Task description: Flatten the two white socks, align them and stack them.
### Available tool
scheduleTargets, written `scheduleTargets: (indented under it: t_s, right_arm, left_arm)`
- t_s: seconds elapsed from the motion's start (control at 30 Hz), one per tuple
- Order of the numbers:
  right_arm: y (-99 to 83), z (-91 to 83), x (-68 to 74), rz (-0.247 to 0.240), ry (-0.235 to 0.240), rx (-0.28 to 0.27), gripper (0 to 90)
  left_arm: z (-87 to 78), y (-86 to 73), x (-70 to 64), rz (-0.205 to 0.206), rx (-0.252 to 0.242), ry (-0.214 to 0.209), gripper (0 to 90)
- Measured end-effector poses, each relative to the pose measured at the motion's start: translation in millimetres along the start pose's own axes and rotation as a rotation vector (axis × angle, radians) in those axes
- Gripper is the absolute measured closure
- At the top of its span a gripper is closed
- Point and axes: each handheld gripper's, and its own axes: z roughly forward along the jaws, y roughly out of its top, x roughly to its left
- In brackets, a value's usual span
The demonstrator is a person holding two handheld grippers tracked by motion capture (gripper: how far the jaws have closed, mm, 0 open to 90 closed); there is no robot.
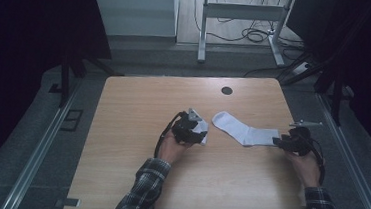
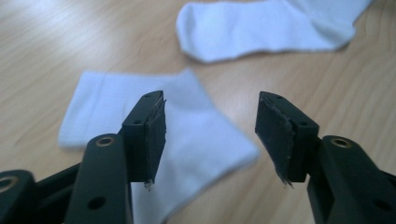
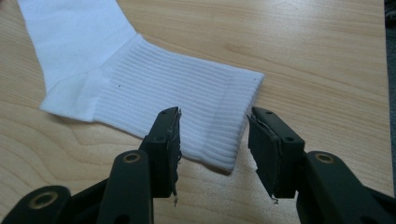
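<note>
While lying flat mid-table (image 1: 136, 130), white sock (image 1: 244, 131) stretching toe-left, ribbed cuff (image 3: 219, 116) sitting just ahead of R gripper (image 3: 212, 142), jaws apart, holding nothing. Folded sock (image 2: 187, 126) resting nearby to left, under L gripper (image 2: 210, 135), jaws also gaping, empty. Hovering close above, touching unclear.

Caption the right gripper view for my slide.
Open right gripper poised at the ribbed cuff of a white cotton sock on the wooden table.
</note>
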Motion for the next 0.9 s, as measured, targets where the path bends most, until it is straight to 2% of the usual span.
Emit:
scheduleTargets:
  t_s: [0.3, 0.5, 0.67, 0.83, 0.9]
  right_arm:
    - [-1.9, 1.2, -2.6, -0.001, -0.011, -0.004, 50.7]
    - [-1.7, 1.5, -4.9, -0.004, -0.019, -0.015, 55.7]
    - [-2.1, 5.9, -6.9, -0.006, -0.016, -0.009, 56.3]
    - [-3.6, 13.2, -6.6, -0.017, -0.031, 0.012, 54.0]
    - [-4.6, 15.6, -5.7, -0.020, -0.029, 0.026, 55.0]
  left_arm:
    - [44.1, 35.0, -12.2, -0.003, 0.002, 0.005, 52.2]
    - [67.1, 47.3, -19.5, -0.006, -0.001, -0.016, 53.3]
    - [86.7, 51.2, -27.0, -0.017, 0.030, -0.017, 53.5]
    - [101.5, 47.5, -29.1, -0.019, 0.074, 0.031, 51.6]
    - [104.1, 45.4, -28.5, -0.024, 0.079, 0.027, 51.3]
